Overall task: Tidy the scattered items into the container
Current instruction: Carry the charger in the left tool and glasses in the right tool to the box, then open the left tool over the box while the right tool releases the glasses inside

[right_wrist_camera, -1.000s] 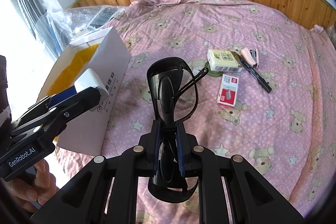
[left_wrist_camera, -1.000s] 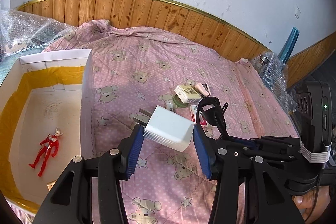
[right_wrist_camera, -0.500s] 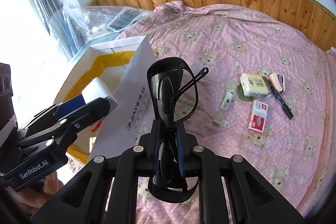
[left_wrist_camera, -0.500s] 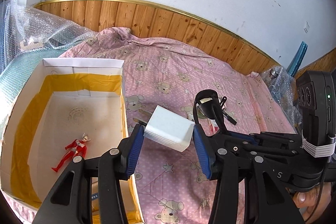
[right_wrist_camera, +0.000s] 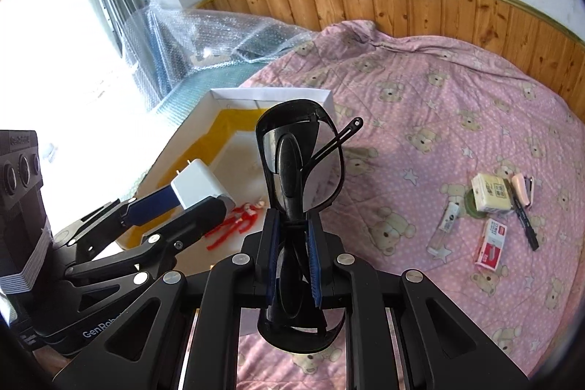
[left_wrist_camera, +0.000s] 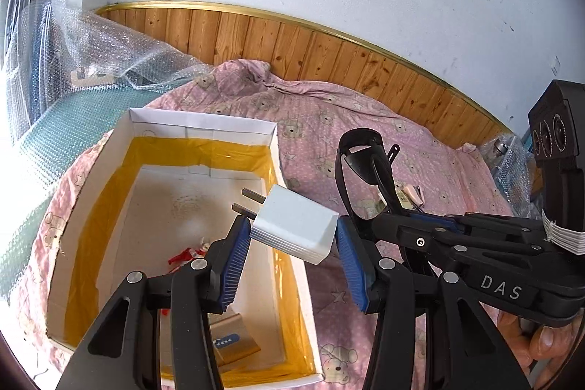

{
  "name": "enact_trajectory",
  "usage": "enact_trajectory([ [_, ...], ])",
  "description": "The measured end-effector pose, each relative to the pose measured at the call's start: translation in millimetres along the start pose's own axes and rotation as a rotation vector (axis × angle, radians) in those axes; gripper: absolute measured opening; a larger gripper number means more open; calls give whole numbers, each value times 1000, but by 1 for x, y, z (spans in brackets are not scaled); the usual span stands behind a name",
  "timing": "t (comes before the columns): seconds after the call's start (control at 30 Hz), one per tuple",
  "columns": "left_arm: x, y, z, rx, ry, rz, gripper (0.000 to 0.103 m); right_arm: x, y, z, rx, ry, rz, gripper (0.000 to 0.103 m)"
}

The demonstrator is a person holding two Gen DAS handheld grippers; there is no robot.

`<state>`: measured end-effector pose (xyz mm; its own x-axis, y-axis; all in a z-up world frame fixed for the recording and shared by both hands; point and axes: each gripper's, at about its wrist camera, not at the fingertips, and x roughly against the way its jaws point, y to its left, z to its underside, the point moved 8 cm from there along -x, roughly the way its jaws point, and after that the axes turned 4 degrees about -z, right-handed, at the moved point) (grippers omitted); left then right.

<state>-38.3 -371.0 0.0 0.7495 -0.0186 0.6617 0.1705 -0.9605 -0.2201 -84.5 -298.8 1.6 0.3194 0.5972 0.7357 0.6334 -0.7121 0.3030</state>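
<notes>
Left hand-held gripper [left_wrist_camera: 290, 260]: ribbed blue pads clamped on a blocky white charger [left_wrist_camera: 294, 225], prongs forward, above the box [left_wrist_camera: 204, 128].
Right hand-held gripper [right_wrist_camera: 292, 256]: clamped on folded glossy black sunglasses [right_wrist_camera: 301, 167], beside the box.
Box: white cardboard, yellow-taped inside, on a pink quilted bed [right_wrist_camera: 457, 119]; red figurine [right_wrist_camera: 237, 220] inside.
Beyond the box: crinkled bubble wrap [left_wrist_camera: 109, 53].

left wrist: above box [left_wrist_camera: 204, 128] | right wrist: beside | shared: box, bedspread [right_wrist_camera: 438, 119]
</notes>
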Motion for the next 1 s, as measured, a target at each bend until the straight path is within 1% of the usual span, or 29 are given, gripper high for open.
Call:
enact_trajectory([
  [0.2,3,34,1,26,3,-58,50,-11,33,-8,35,5,-54,16],
  [0.4,3,66,8,54,16,-111,50,-32,51,-7,17,41,-127,16],
  [0.5,0,77,9,60,23,-128,50,-44,58,-4,20,63,-139,16],
  [0.57,-3,83,10,66,31,-134,50,-53,61,-2,27,78,-134,16],
  [0.73,-15,95,10,69,63,-146,50,-73,58,3,45,102,-85,17],
  [0.8,-22,98,9,50,79,-151,50,-78,55,3,54,102,-57,23],
  [0.83,-26,100,9,39,94,-153,52,-79,53,3,57,96,-37,24],
  [0.87,-29,101,9,31,107,-154,52,-80,50,3,58,91,-24,29],
  [0.9,-30,103,9,29,114,-156,54,-80,48,3,55,86,-21,31],
  [0.93,-31,105,9,27,120,-158,60,-80,46,3,52,83,-19,32],
  [1.0,-29,109,7,28,111,-159,65,-80,42,5,42,84,-17,32],
])
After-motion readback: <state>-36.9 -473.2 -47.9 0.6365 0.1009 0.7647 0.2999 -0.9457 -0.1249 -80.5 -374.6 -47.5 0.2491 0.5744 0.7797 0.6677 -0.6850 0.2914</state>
